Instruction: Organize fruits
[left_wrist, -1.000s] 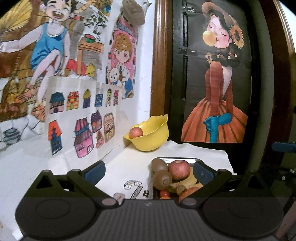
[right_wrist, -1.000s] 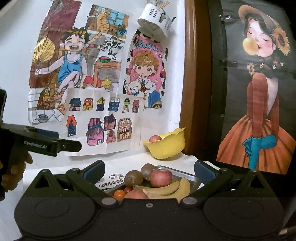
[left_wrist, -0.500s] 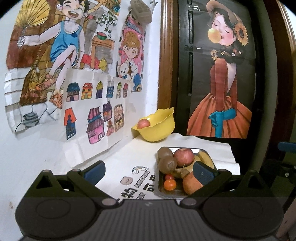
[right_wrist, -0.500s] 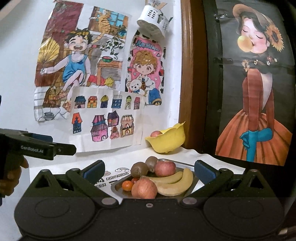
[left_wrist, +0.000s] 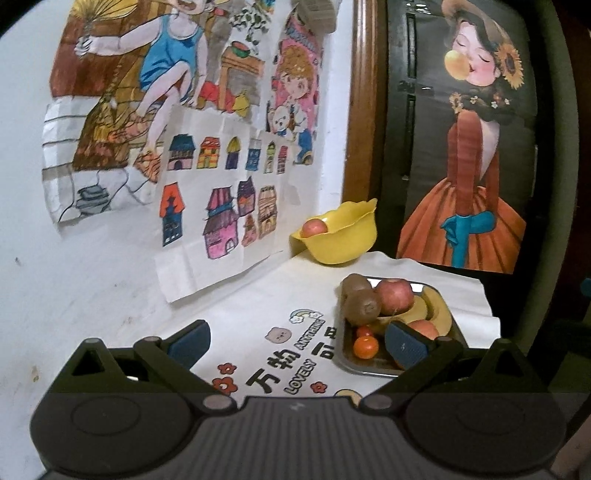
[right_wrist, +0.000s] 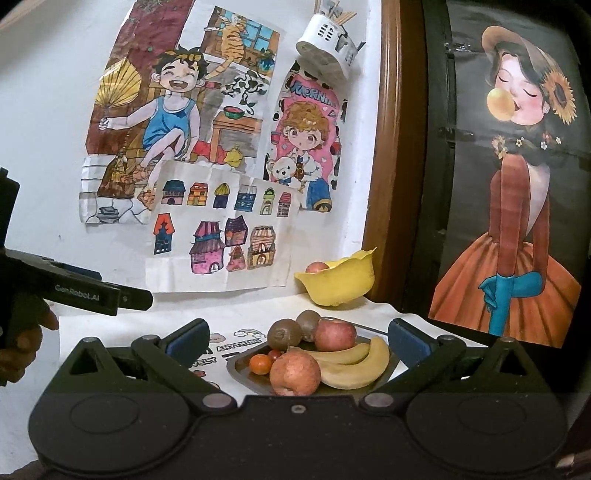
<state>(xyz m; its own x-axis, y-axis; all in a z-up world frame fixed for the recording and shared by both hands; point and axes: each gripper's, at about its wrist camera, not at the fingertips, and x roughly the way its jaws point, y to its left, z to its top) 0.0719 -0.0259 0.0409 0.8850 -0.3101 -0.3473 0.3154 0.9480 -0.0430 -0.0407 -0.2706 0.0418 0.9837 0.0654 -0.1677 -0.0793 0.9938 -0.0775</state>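
Both grippers empty, jaws spread wide: left gripper (left_wrist: 297, 341) above the printed cloth on the tabletop (left_wrist: 258, 299), right gripper (right_wrist: 297, 336) facing the metal tray (right_wrist: 240, 363). Tray holds two apples, two kiwis (right_wrist: 284, 335), bananas (right_wrist: 354, 363) and small oranges (right_wrist: 260, 363). Yellow bowl (right_wrist: 341, 284) behind it, in the corner, holds one apple (right_wrist: 317, 267).

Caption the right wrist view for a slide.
Open right hand-held gripper faces a fruit tray; yellow bowl behind holds one apple.
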